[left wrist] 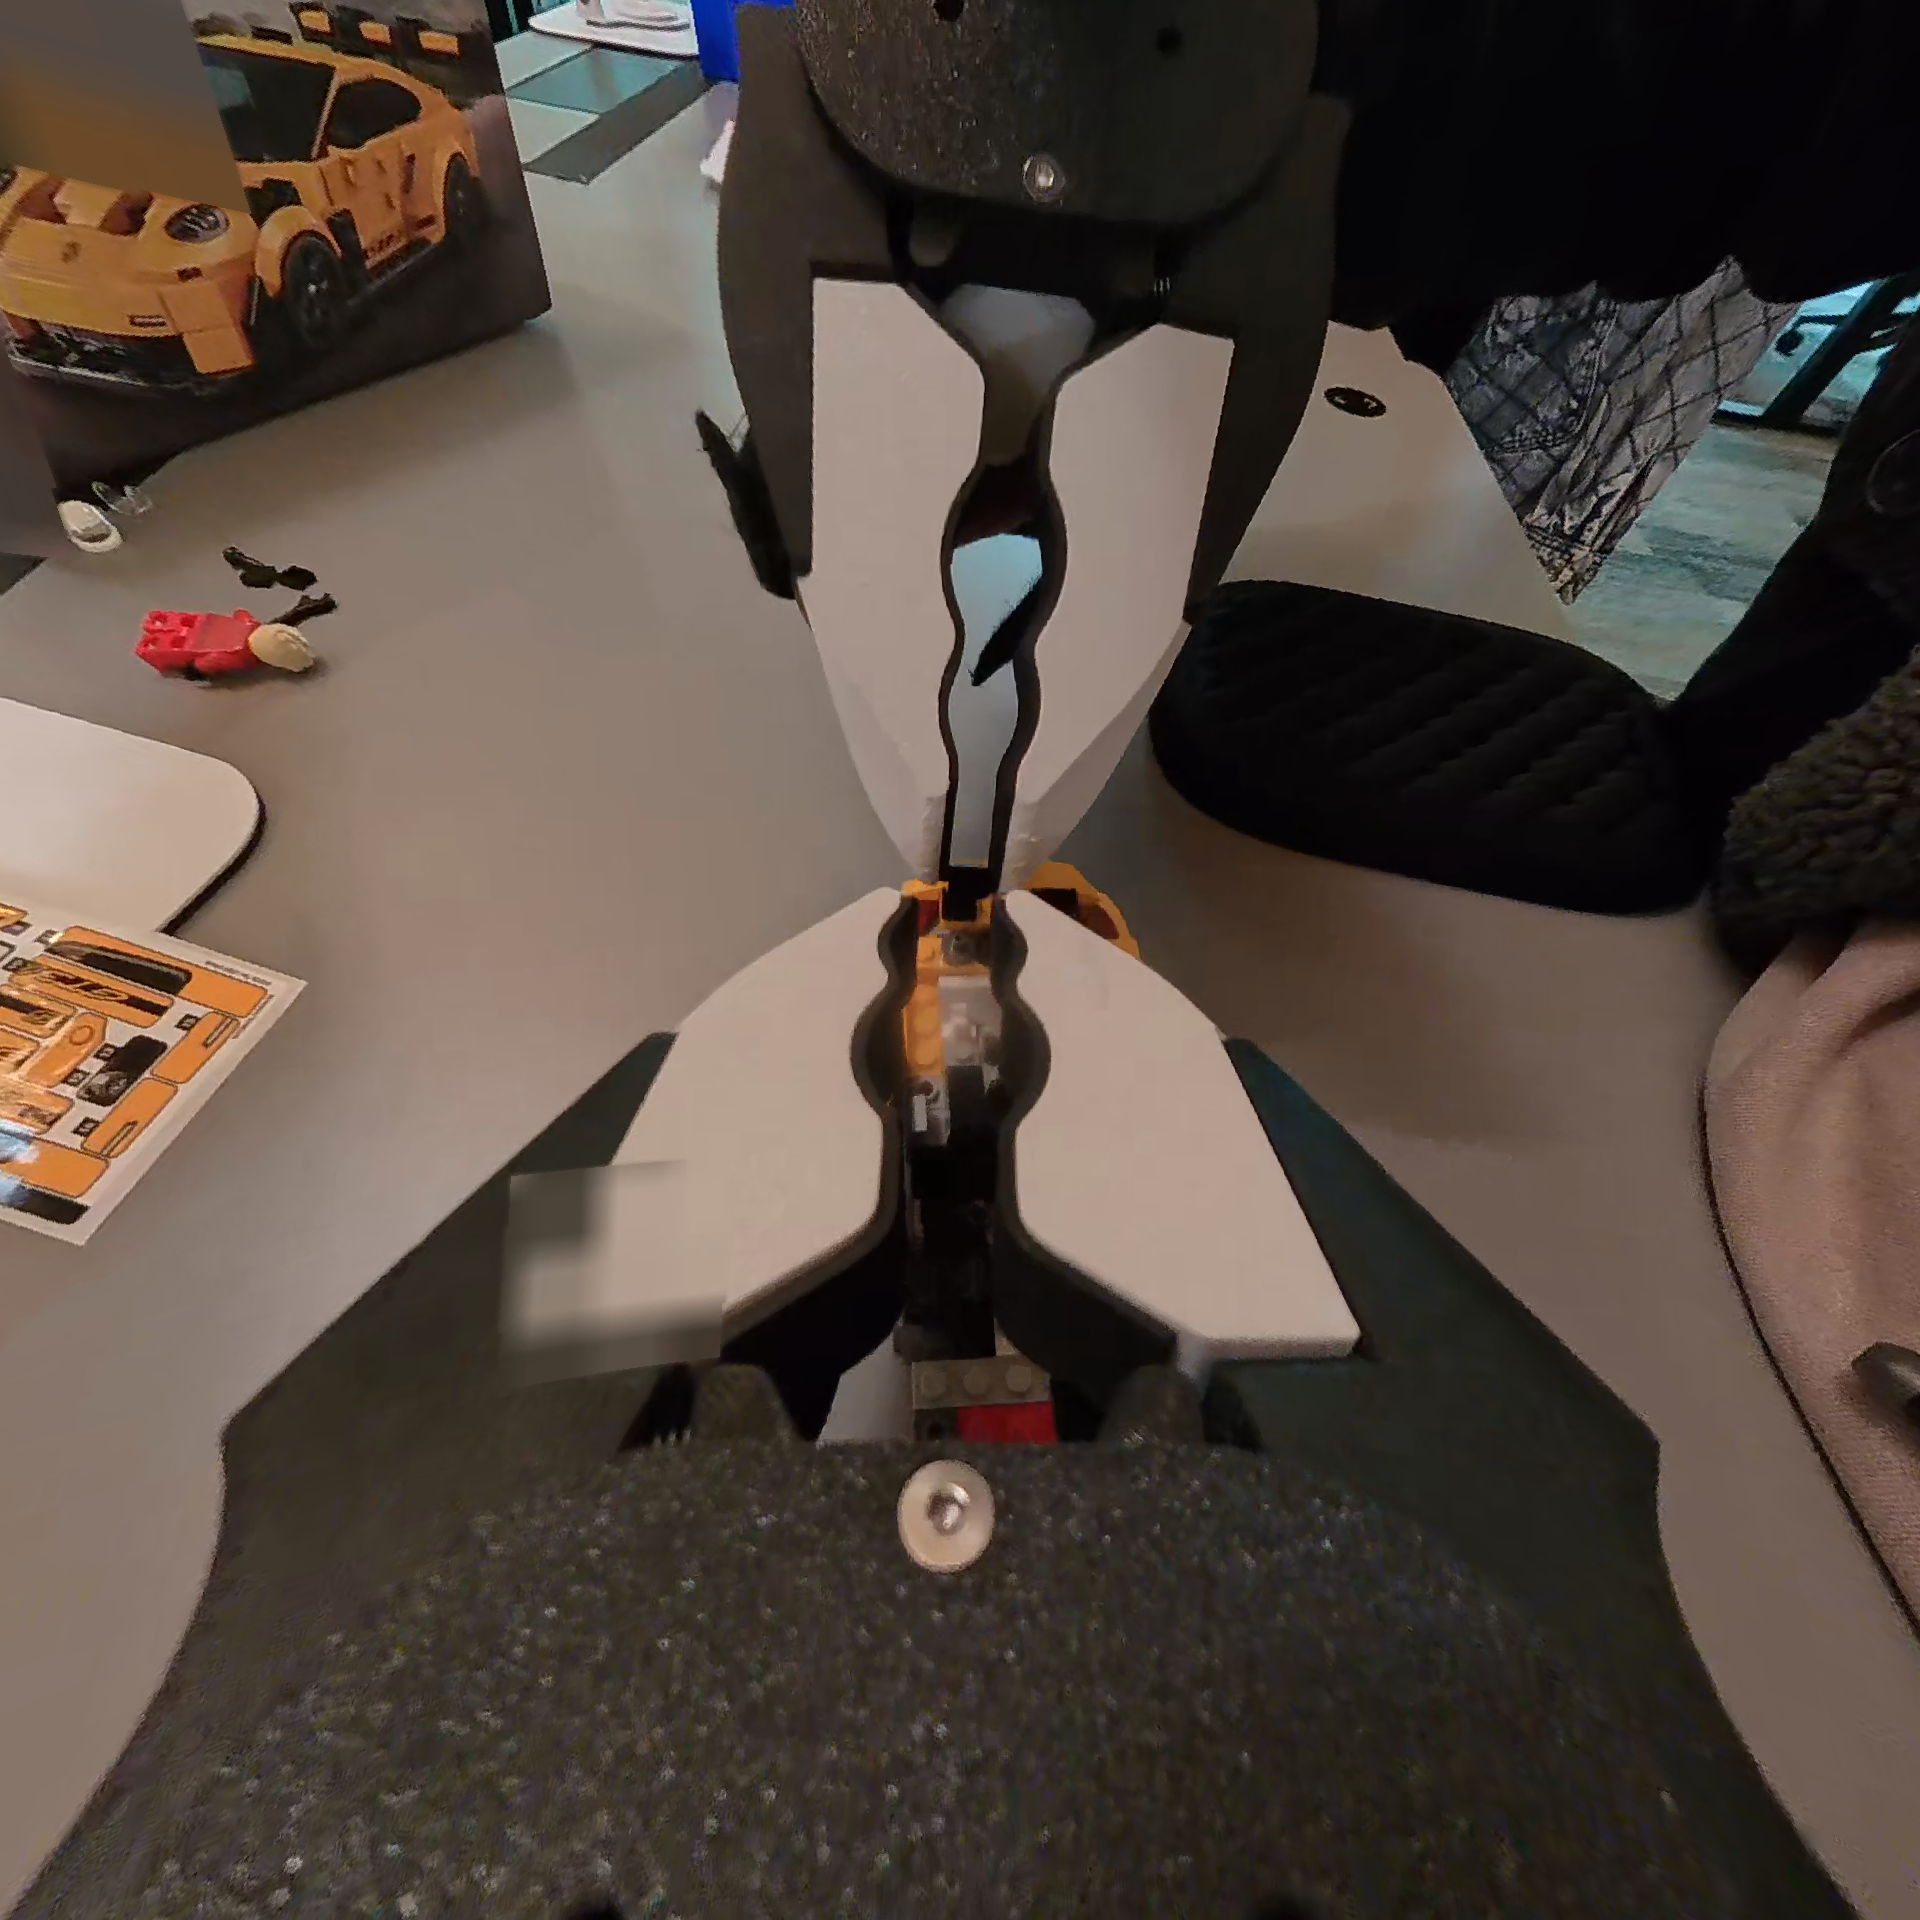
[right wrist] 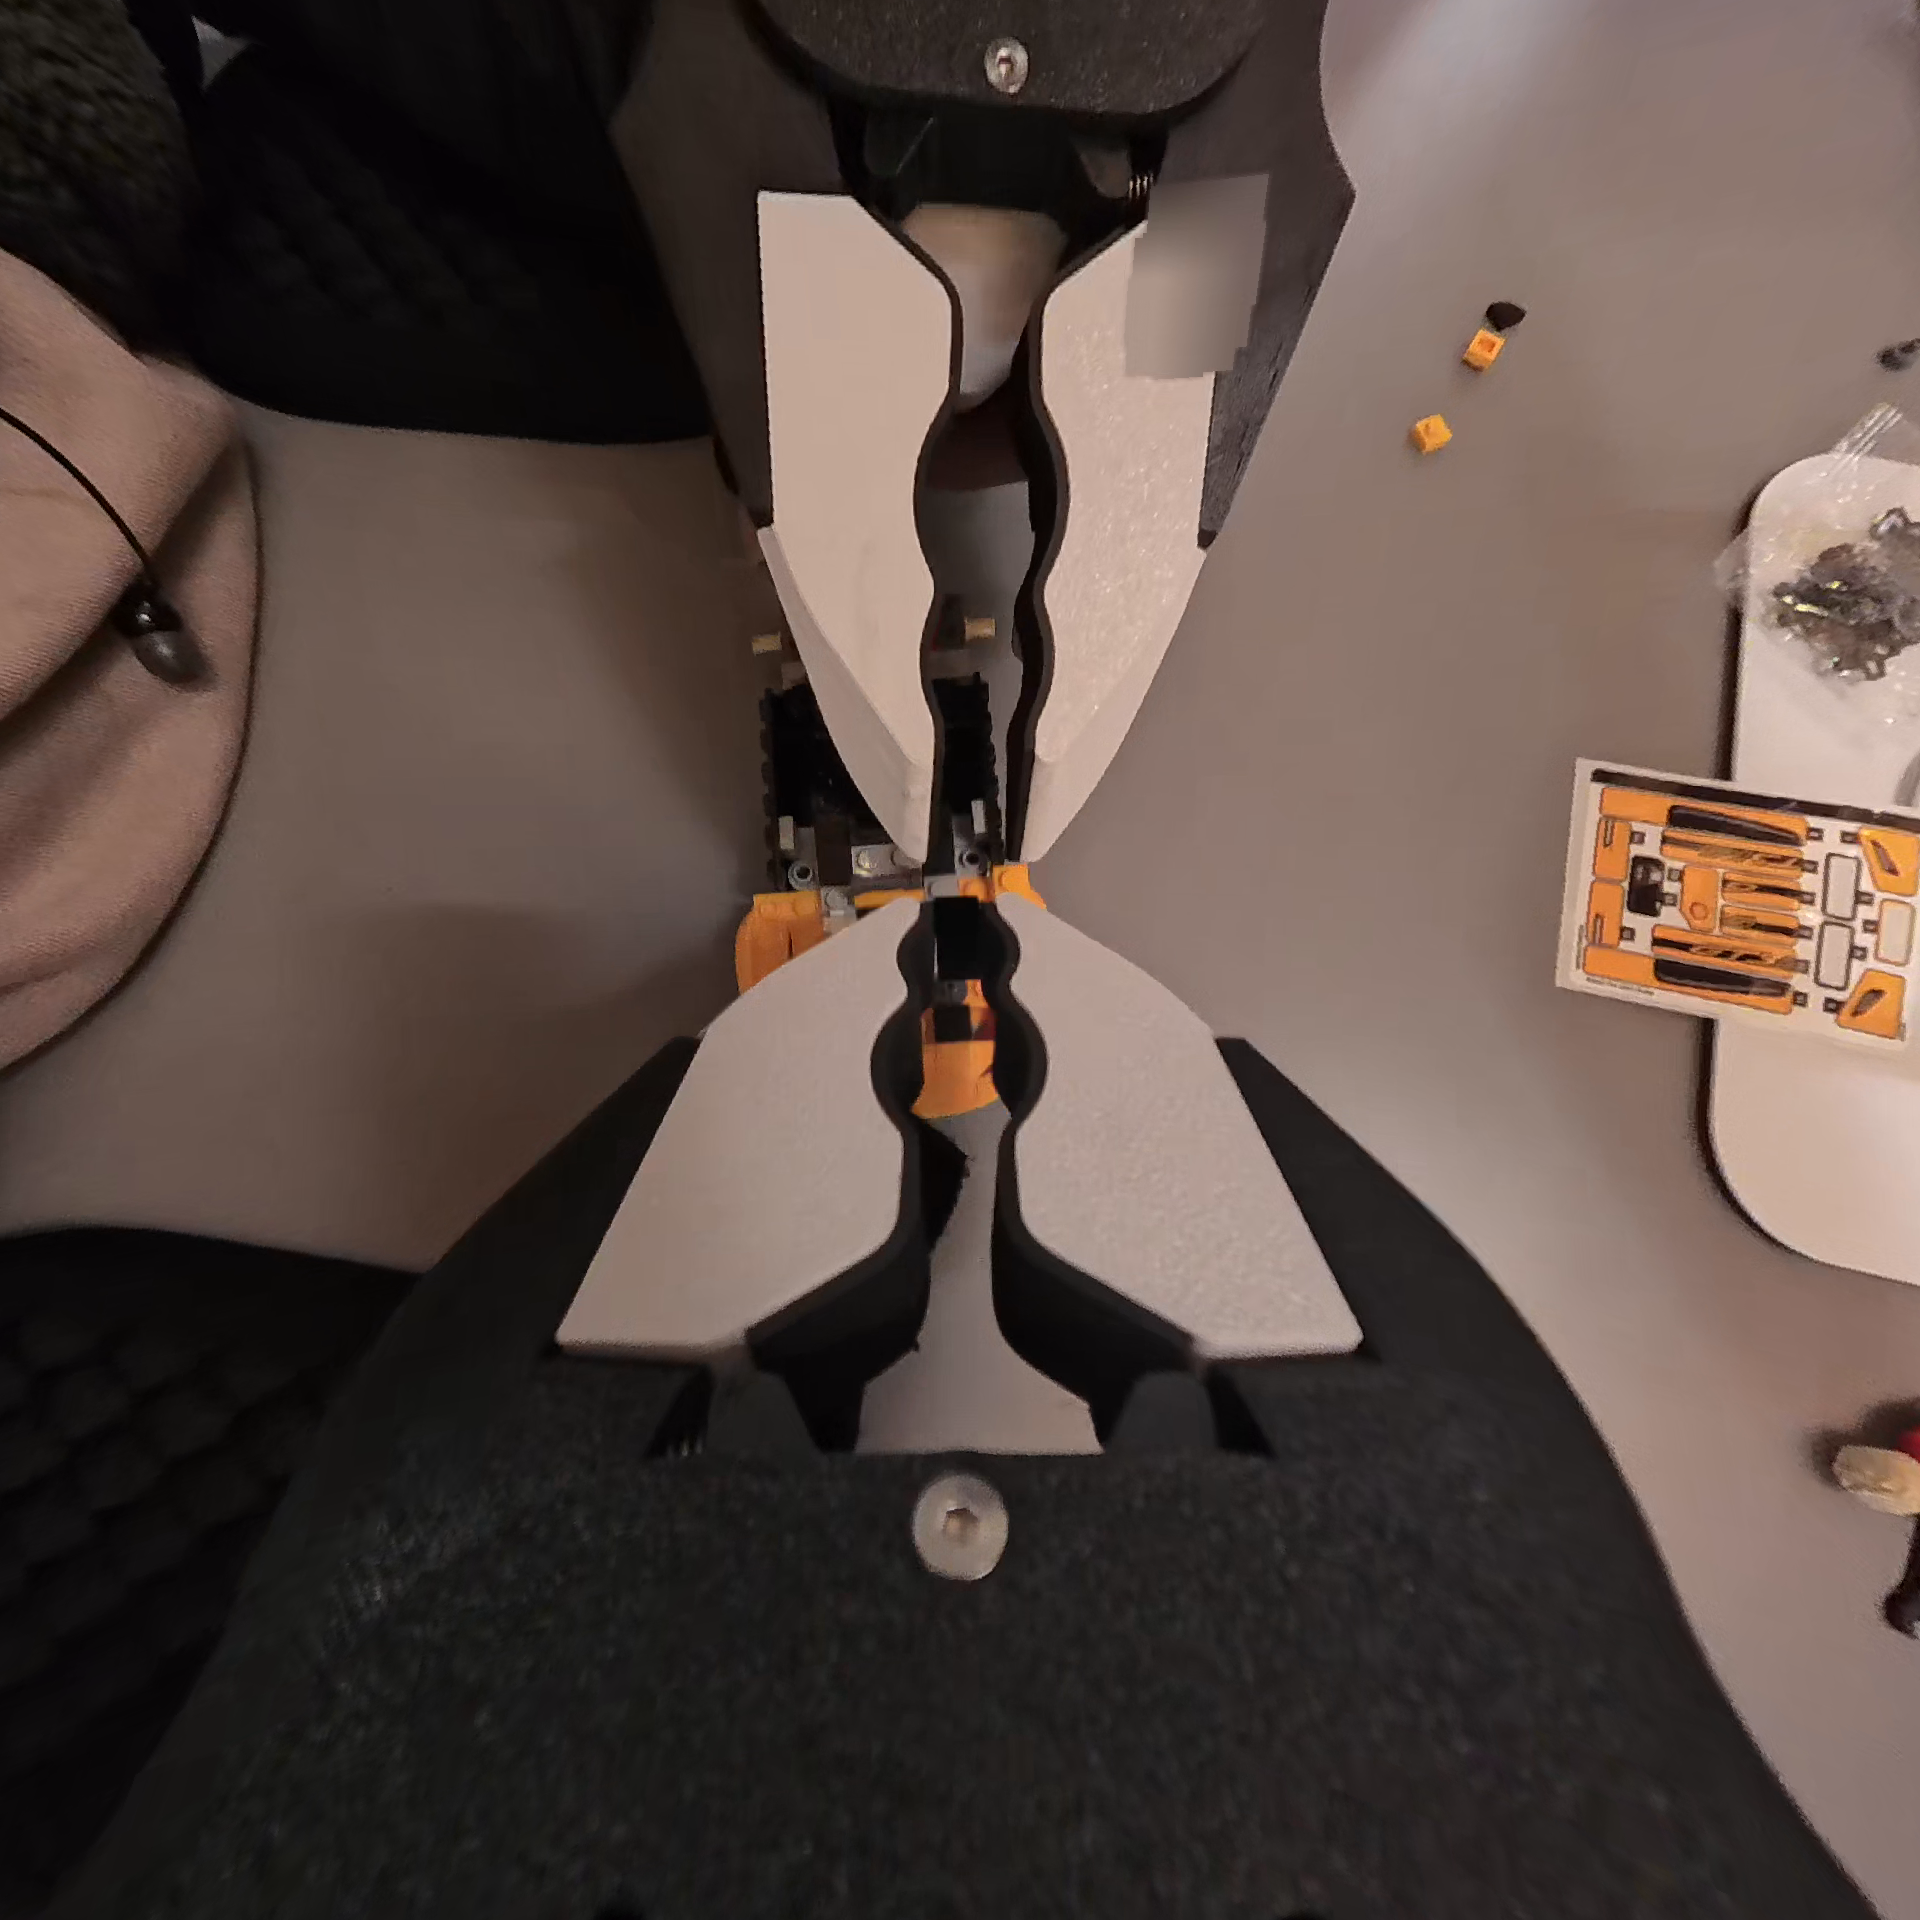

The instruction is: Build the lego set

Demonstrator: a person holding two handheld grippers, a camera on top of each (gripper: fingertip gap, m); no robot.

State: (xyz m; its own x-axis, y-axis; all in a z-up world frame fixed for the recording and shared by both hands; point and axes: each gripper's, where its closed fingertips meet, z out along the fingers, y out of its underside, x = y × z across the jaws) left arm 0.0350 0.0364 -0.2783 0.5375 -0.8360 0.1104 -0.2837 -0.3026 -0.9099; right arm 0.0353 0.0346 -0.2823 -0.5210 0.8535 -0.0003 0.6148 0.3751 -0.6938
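Note:
The part-built lego car, black chassis with orange panels, is held above the grey table between both grippers. My left gripper (left wrist: 956, 909) is shut on the black chassis (left wrist: 951, 1143), which runs back between its fingers. My right gripper (right wrist: 961, 909) is shut on the car's orange end (right wrist: 951, 1060). The two grippers meet tip to tip. The right gripper (left wrist: 971, 862) comes in from the top of the left wrist view. The left gripper (right wrist: 966, 852) comes in from the top of the right wrist view, with the chassis (right wrist: 800, 769) showing beside it.
The set's box (left wrist: 260, 208) stands at the back left. Near it lie a red minifigure (left wrist: 223, 644) and small black pieces (left wrist: 270, 571). A sticker sheet (right wrist: 1745, 904), a white tray (right wrist: 1829, 1091) with a parts bag (right wrist: 1839, 603) and two small orange bricks (right wrist: 1484, 348) lie aside. A black chair (left wrist: 1403, 738) stands at the table edge. Less than 4 cm separates the two grippers' tips.

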